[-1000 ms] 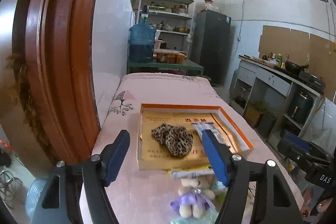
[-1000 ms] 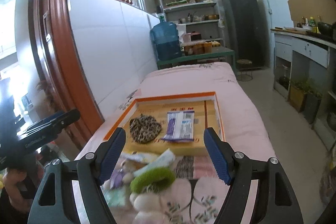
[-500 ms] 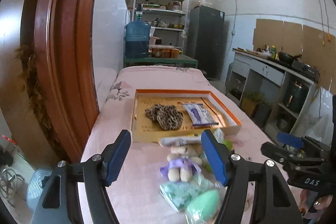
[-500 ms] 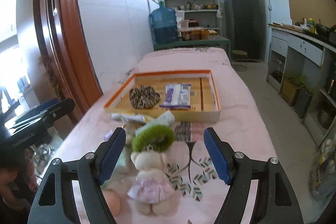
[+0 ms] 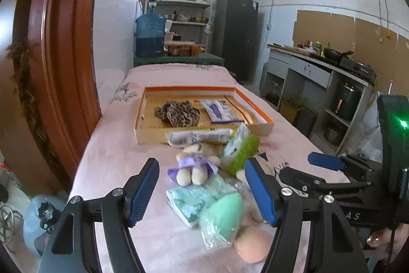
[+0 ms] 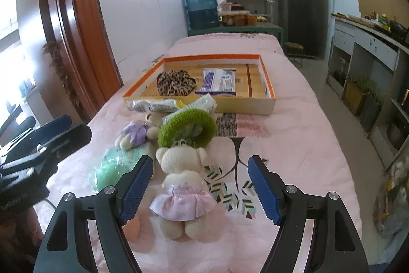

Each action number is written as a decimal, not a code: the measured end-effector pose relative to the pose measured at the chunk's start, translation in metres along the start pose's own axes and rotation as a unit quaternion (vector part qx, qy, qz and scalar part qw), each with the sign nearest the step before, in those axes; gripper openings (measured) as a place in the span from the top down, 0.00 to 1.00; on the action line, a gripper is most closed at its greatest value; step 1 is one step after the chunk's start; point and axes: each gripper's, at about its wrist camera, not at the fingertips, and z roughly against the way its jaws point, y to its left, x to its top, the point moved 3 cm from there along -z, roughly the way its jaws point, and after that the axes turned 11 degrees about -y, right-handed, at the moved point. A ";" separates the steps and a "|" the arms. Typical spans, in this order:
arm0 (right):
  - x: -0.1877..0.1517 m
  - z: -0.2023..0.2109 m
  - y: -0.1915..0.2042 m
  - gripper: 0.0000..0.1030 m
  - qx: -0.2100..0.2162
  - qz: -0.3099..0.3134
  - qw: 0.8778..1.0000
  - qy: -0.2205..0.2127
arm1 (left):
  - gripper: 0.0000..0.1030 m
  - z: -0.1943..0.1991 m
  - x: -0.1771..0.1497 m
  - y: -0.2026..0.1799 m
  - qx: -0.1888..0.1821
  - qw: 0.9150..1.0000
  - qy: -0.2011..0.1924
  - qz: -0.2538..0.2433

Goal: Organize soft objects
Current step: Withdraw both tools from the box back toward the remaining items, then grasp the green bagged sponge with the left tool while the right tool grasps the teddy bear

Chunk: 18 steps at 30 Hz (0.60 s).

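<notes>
The soft objects lie in a loose pile on the pink bedspread [image 6: 294, 119], just in front of the orange-rimmed box [image 6: 265, 73]. Inside the box sit a leopard-print scrunchie [image 6: 175, 85] and, beside it, a flat white-and-purple packet [image 6: 219, 81]. Against the box's front wall lies a long white wrapper [image 6: 153, 105]; nearer than that are a green furry ring [image 6: 188, 126], a small bear in a purple dress [image 5: 193, 165] and a bigger bear in a pink dress [image 6: 182, 186].

Only the left wrist view shows clearly the mint-green egg-shaped sponge [image 5: 222, 216] in its clear wrap, on a green-patterned packet [image 5: 194, 198], and the peach sponge [image 5: 253, 244] nearest the camera; in the right wrist view these are half hidden behind a finger. The right wrist view alone shows the pink-dressed bear in full, lying face down.

A second ago both cameras sat close over the box; both have since drawn back, so the whole pile has come into view.

The left gripper [image 5: 202, 193] is spread wide above the mint sponge, gripping nothing. The right gripper [image 6: 200, 186] is equally wide, its pads on either side of the pink-dressed bear without touching it.
</notes>
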 end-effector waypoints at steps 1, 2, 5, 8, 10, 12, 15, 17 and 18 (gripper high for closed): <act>-0.002 -0.002 -0.001 0.25 0.000 0.000 1.000 0.004 | 0.32 -0.001 -0.001 0.000 -0.003 1.000 0.003 0.000; -0.004 -0.003 -0.001 0.25 -0.001 0.000 1.000 0.007 | 0.32 -0.002 -0.004 -0.002 -0.008 1.000 0.008 0.000; -0.009 -0.006 -0.003 0.25 -0.001 -0.002 1.000 0.015 | 0.35 -0.005 -0.011 -0.006 -0.023 0.999 0.022 -0.001; -0.014 -0.010 -0.006 0.25 -0.003 -0.005 1.000 0.024 | 0.37 -0.009 -0.017 -0.009 -0.034 0.999 0.037 -0.003; -0.016 -0.013 -0.008 0.25 -0.002 -0.008 1.000 0.029 | 0.43 -0.012 -0.020 -0.012 -0.041 0.998 0.045 -0.003; -0.018 -0.014 -0.008 0.24 -0.001 -0.008 0.999 0.033 | 0.51 -0.016 -0.024 -0.012 -0.047 0.997 0.058 0.001; -0.021 -0.017 -0.008 0.24 0.002 -0.009 0.999 0.040 | 0.53 -0.022 -0.031 -0.011 -0.053 0.996 0.073 0.010; -0.022 -0.019 -0.007 0.24 0.006 -0.010 0.999 0.044 | 0.53 -0.023 -0.033 -0.011 -0.061 0.995 0.075 0.018; -0.023 -0.020 -0.007 0.24 0.007 -0.010 0.999 0.046 | 0.53 -0.024 -0.033 -0.011 -0.064 0.995 0.075 0.018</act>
